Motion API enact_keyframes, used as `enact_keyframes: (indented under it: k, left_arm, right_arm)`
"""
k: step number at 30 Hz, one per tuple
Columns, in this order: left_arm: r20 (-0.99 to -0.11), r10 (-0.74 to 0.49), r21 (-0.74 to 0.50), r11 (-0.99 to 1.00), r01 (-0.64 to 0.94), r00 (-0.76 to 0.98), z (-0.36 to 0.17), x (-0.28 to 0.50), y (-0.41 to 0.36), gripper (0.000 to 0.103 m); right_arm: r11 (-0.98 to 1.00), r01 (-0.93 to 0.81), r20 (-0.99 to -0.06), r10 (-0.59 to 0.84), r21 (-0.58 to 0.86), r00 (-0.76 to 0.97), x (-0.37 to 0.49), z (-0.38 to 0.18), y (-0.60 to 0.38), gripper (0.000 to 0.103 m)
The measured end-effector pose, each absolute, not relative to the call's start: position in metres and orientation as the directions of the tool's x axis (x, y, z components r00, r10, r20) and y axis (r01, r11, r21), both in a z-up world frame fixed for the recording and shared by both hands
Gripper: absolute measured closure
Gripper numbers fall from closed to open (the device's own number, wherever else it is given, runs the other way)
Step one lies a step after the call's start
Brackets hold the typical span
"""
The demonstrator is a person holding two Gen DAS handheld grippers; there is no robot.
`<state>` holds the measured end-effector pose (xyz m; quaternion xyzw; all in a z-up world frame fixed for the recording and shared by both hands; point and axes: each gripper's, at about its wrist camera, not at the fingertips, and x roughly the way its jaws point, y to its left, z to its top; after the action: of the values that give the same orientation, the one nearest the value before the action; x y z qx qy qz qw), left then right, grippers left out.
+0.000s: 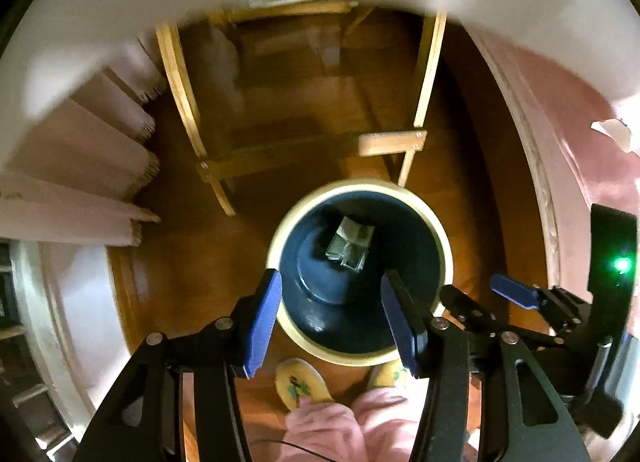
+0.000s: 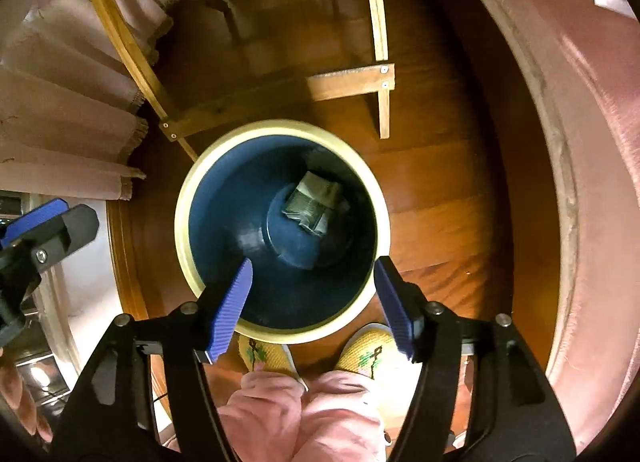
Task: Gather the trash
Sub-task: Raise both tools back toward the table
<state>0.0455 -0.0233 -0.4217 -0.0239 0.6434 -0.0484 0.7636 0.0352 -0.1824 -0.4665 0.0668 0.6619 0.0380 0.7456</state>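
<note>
A round bin with a cream rim [image 1: 356,183] [image 2: 280,128] and a dark blue inside stands on the wooden floor. At its bottom lies a crumpled greenish-white wrapper [image 1: 350,242] [image 2: 314,202]. My left gripper [image 1: 330,276] hangs above the bin's near side, open, nothing between its blue pads. My right gripper [image 2: 313,262] hovers over the bin's near edge, also open and holding nothing. Each gripper shows at the edge of the other's view: the right gripper [image 1: 480,294] open, and one finger of the left gripper [image 2: 48,218].
A light wooden frame [image 1: 420,82] [image 2: 352,80] stands on the floor just beyond the bin. Folded pink cloth [image 1: 80,150] [image 2: 60,114] hangs at the left. A pink padded edge [image 2: 580,142] curves along the right. A person's yellow slippers [image 1: 298,382] [image 2: 366,354] and pink trousers are below the bin.
</note>
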Motion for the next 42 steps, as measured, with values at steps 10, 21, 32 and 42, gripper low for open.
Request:
enact_keyframes:
  k: [10,21,32,42]
  left_arm:
    - [-0.974,-0.083,-0.073,0.996,0.057,0.21,-0.347,0.023,-0.022,0.051]
    - [-0.938,-0.109,-0.066,0.988,0.139,0.33,-0.173,-0.002,-0.015,0.051]
    - [-0.884,-0.207,-0.135,0.972,0.194,0.42,-0.037,0.005,-0.003,0.05]
    - [-0.843,-0.211,-0.109,0.968,0.228,0.495,0.016,0.025,-0.003,0.049]
  right_arm:
    - [0.987,0.031,-0.97,0.151,0.159,0.189,0.02,-0.381,-0.188,0.042]
    - [0.968,0.075,-0.946,0.214,0.238,0.245,-0.014,-0.22,-0.2,0.042]
    - [0.954,0.11,-0.891,0.214,0.278,0.4,-0.02,-0.071,-0.209,0.042]
    - [0.949,0.15,-0.839,0.164,0.278,0.519,0.0,-0.004,-0.229,0.042]
